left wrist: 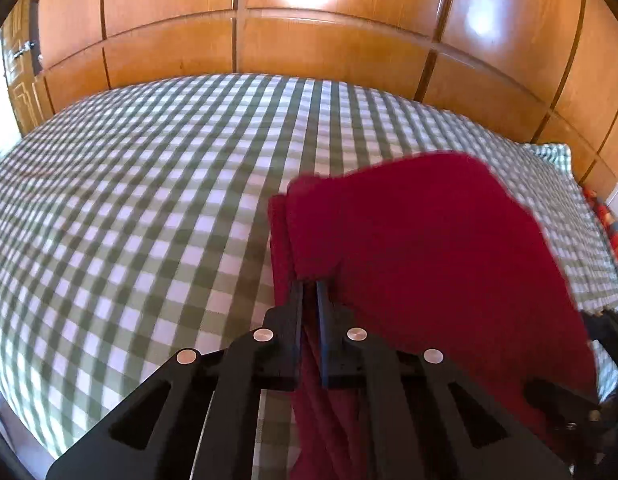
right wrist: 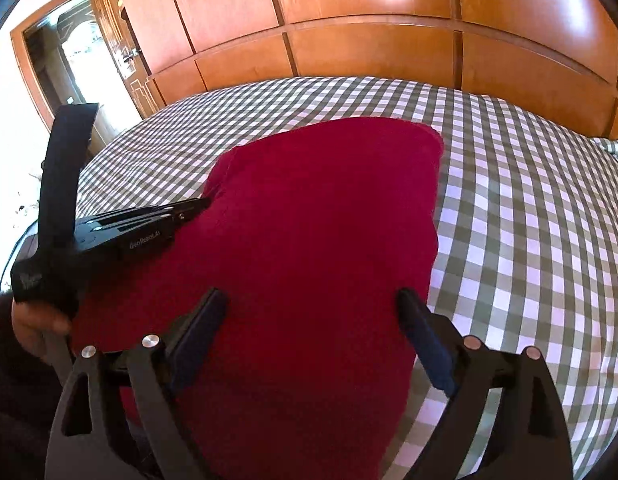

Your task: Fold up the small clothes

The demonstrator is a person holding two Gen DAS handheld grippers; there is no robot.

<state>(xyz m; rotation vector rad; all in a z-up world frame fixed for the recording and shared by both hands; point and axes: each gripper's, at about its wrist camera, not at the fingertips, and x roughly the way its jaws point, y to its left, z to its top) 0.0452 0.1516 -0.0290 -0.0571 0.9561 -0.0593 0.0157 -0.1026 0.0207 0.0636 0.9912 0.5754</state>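
A dark red garment lies on the green-and-white checked bed. My left gripper is shut on the red garment at its left edge and holds a fold of it up; cloth hangs between the fingers. In the right wrist view the left gripper reaches in from the left and pinches that edge. My right gripper is open, its fingers spread wide just above the near part of the garment, holding nothing.
A wooden panelled wardrobe stands behind the bed. A doorway is at the far left. A red patterned cloth shows at the bed's right edge. The checked bed stretches to the left.
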